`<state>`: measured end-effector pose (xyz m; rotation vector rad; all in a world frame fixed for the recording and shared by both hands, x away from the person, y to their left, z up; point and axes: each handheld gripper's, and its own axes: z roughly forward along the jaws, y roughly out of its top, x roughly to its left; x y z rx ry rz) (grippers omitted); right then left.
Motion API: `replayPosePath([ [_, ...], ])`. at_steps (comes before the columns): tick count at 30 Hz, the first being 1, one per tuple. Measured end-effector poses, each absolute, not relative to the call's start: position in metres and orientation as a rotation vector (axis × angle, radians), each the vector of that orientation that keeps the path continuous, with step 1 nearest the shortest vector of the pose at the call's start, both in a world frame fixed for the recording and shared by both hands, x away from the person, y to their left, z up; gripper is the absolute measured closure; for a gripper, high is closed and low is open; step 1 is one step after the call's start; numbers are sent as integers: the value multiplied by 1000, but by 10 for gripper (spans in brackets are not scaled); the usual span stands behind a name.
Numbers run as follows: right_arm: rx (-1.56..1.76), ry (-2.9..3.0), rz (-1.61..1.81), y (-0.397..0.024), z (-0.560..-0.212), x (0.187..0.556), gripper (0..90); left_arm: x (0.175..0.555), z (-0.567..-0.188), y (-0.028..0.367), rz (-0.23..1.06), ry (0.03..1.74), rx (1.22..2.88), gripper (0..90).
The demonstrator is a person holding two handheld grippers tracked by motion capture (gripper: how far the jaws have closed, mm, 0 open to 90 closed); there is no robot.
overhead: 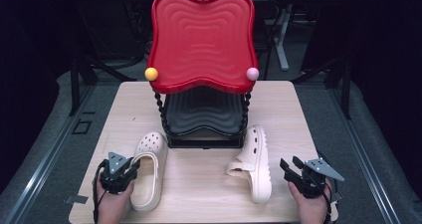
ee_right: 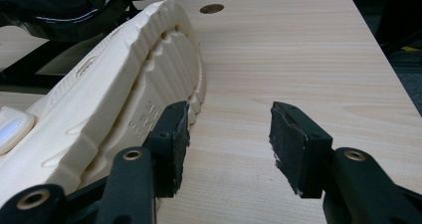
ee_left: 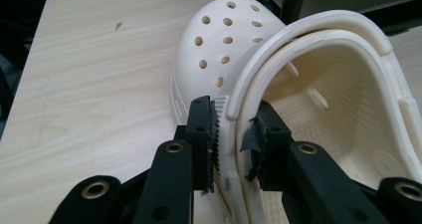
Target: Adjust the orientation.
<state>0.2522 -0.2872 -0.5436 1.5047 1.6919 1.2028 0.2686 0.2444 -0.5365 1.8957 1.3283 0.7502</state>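
The left gripper (ee_left: 233,134) is clamped on the side wall of the upright cream clog (ee_left: 278,84) in front of the black rack (overhead: 204,117), while the right gripper (ee_right: 226,144), jaws wide apart, sits beside, perhaps touching, the tipped clog (ee_right: 99,99).

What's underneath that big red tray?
Under the red tray sits a black tray on the same twisted-post rack. Only its front part shows; the rest, and anything lying on it farther back, is covered.
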Motion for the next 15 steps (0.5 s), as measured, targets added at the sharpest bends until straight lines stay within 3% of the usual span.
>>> replayPosePath([
  [3, 1494, 1698, 1206, -286, -542, 251, 491, 264, -535, 245, 739, 1335, 1899, 731],
  [8, 1387, 1699, 1238, -272, -517, 237, 754, 254, -535, 249, 682, 1304, 1848, 688],
  [12, 1264, 1759, 1280, -254, -502, 231, 848, 254, -532, 251, 686, 1297, 1822, 612],
  [15, 1234, 1810, 1283, -243, -503, 231, 867, 254, -533, 253, 682, 1300, 1822, 587],
])
